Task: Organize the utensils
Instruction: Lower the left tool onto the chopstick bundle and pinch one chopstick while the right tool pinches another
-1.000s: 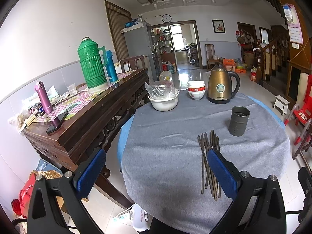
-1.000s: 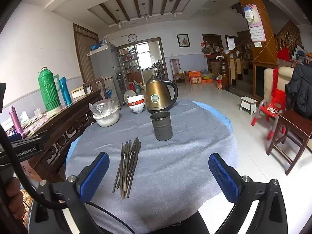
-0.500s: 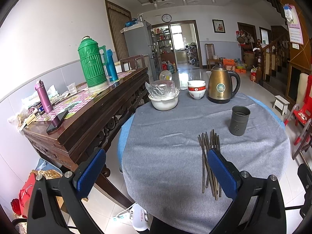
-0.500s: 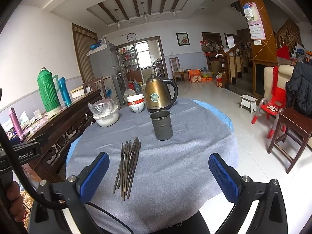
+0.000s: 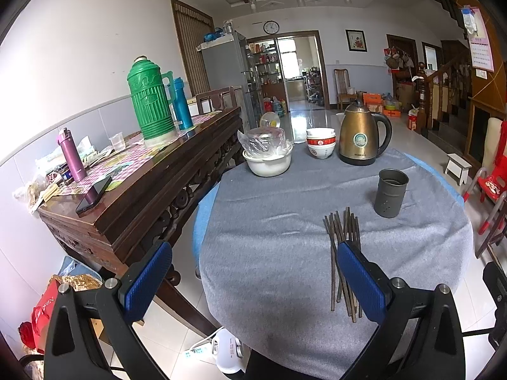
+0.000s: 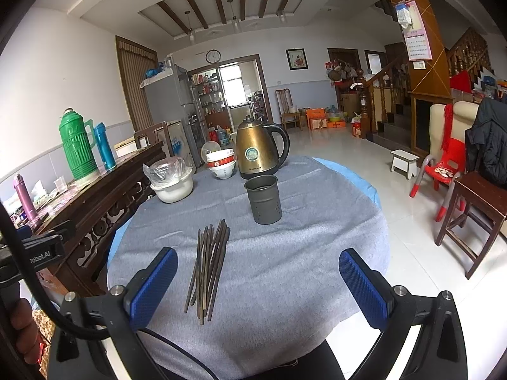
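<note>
- Lying loose on the grey tablecloth [image 6: 285,253], a bundle of dark chopsticks [image 6: 207,267] is being seen, tips fanned slightly toward the far side.
- A grey metal utensil holder [image 6: 263,199] is being shown upright just beyond the chopsticks, apart from them, with its mouth open.
- The left gripper [image 5: 253,274] is being held above the near table edge, jaws spread wide, nothing between the blue pads [image 5: 147,277]; its right pad is overlapping the near ends of the chopsticks [image 5: 343,250] in view, contact not discernible.
- The right gripper [image 6: 258,285] is being held likewise, jaws wide and empty, the chopsticks lying just inside its left pad.
- A bronze kettle [image 6: 258,153], stacked bowls [image 6: 221,163] and a covered white bowl [image 6: 172,182] are being seen at the far side.
- A green thermos [image 5: 150,104] is being seen standing on the sideboard [image 5: 152,190].
</note>
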A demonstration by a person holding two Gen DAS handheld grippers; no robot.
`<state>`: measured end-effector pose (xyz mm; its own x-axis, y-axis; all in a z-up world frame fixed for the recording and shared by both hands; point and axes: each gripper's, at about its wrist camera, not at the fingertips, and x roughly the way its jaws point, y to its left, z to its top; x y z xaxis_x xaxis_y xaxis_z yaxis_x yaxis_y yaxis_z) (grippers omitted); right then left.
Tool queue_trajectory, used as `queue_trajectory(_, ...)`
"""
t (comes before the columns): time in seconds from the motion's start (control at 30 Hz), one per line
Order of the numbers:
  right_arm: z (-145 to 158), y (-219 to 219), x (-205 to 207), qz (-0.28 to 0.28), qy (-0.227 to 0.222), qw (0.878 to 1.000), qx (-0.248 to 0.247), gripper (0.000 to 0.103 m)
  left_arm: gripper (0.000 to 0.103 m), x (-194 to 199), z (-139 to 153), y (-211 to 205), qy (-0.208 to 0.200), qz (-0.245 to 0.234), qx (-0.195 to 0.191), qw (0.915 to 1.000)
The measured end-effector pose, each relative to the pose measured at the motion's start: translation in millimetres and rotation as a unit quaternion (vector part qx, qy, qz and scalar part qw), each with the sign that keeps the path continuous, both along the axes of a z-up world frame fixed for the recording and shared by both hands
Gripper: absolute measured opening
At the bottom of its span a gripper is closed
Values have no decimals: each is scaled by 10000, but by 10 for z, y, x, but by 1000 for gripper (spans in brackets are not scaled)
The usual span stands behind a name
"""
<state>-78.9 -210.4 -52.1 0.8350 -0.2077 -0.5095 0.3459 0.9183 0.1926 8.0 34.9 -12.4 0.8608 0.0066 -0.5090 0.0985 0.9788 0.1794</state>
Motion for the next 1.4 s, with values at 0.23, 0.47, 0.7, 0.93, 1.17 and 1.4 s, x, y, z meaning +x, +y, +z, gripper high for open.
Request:
queue_trajectory(0.23,-9,-19,14,13,48,10000,24,103,103,4,2,1,18,-2,-1,10000)
queue_trajectory(0.47,-39,-106,186,273,131,9992,245,103,103,176,-95,-9,194,-196,-25,9996)
queue_trajectory(0.7,-359,-368,1167,1051,778,9890,695,101,103,915,-580,50,1486,-513,-536,9861)
queue_trajectory(0.93,-1016,-517,2021,1587,1497,9648,1468,59,100,1424,-1138,68,2267,-509,-895,9685)
queue_trajectory(1.17,-1552,-486,2722,1793,1791,9534,1636,40,72,1996,-1480,-186,2914,-959,-1369,9419)
queue_trajectory(1.4,-1780,-551,3133,1856,2002,9423,1935,40,59,2487,-1676,-527,3226,-1175,-1322,9299)
